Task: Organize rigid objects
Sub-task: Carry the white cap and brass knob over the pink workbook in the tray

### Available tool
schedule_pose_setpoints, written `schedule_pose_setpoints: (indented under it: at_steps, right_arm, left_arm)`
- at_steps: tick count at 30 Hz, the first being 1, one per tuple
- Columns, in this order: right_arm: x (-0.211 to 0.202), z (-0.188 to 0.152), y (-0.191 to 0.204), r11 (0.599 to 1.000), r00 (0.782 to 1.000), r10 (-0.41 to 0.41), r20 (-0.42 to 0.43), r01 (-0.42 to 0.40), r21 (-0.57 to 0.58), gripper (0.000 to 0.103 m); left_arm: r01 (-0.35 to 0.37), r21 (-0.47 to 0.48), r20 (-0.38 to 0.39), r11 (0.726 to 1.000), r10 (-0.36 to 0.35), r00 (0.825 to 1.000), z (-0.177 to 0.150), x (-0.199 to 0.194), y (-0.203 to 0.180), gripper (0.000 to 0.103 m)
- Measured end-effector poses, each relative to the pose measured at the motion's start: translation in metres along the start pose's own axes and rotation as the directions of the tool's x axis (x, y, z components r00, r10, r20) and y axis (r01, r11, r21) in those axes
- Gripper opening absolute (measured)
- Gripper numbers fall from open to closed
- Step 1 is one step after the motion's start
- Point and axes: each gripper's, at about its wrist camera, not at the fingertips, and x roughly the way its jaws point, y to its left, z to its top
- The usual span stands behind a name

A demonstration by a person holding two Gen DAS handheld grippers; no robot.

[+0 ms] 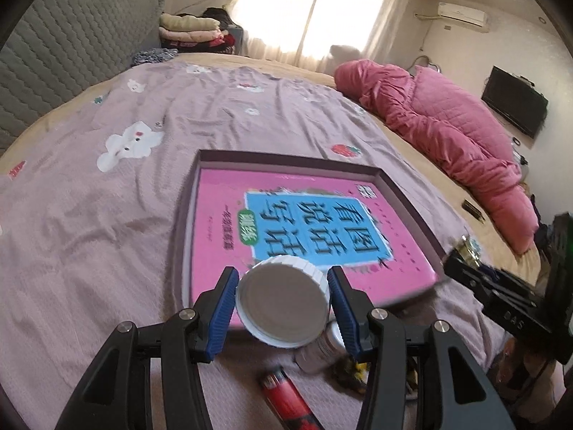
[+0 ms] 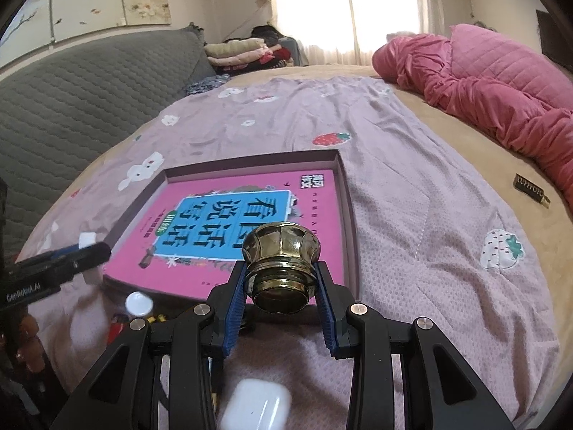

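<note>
We are carrying two things toward the shallow box (image 1: 404, 200) that lies on the bed (image 1: 107, 215), with the pink book (image 1: 286, 229) already flat inside it. Our left claw (image 1: 283, 295) is clenched on a white ribbed cap (image 1: 283, 302), which sits at lower centre of the left wrist view, its open side facing the camera, hanging over the near edge of the book. Our right claw (image 2: 281, 283) grips a brass knob (image 2: 281, 261) by its threaded neck, at lower centre of the right wrist view, just above the book's near right corner.

To do this step well, we judge that each piece should go down low onto the book before we let go, so that nothing rolls: the cap flat on its rim, the knob set on its broad end or laid where the box wall can stop it. We should place them apart, one toward each side, so the claws do not collide; the other claw already shows at the frame edge in both views.

Both claws point forward and slightly down across the bed, fingers level, side by side, the left one a little to the left of the right.

Loose items wait at the bottom of the frames: a red lighter (image 1: 286, 399), a small metal bottle (image 1: 322, 347) and a white earbud case (image 2: 256, 406).
</note>
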Motion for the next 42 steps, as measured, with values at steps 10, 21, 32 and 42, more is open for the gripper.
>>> schedule_pose_setpoints:
  at_steps: [10,21,32,42]
  right_arm:
    - [0.019,0.005,-0.007,1.0,0.999,-0.022,-0.049,0.022,0.001,0.037]
    - [0.04,0.004,-0.001,0.997,0.991,-0.046,-0.125,0.038,-0.062,0.037]
    - [0.054,0.007,-0.001,0.992,0.982,-0.091,-0.167,0.075,-0.102,0.037]
    - [0.056,0.01,-0.005,0.993,0.979,-0.08,-0.186,0.062,-0.099,0.037]
  left_arm:
    - [-0.09,0.03,-0.024,0.995,0.091,0.996,0.011,0.028,0.007,0.051]
    - [-0.162,0.069,-0.093,0.984,0.168,0.981,0.012,0.05,0.01,0.051]
    - [-0.221,0.111,-0.097,0.969,0.232,0.968,0.008,0.055,0.008,0.052]
    - [-0.245,0.139,-0.107,0.959,0.26,0.96,0.003,0.061,0.004,0.052]
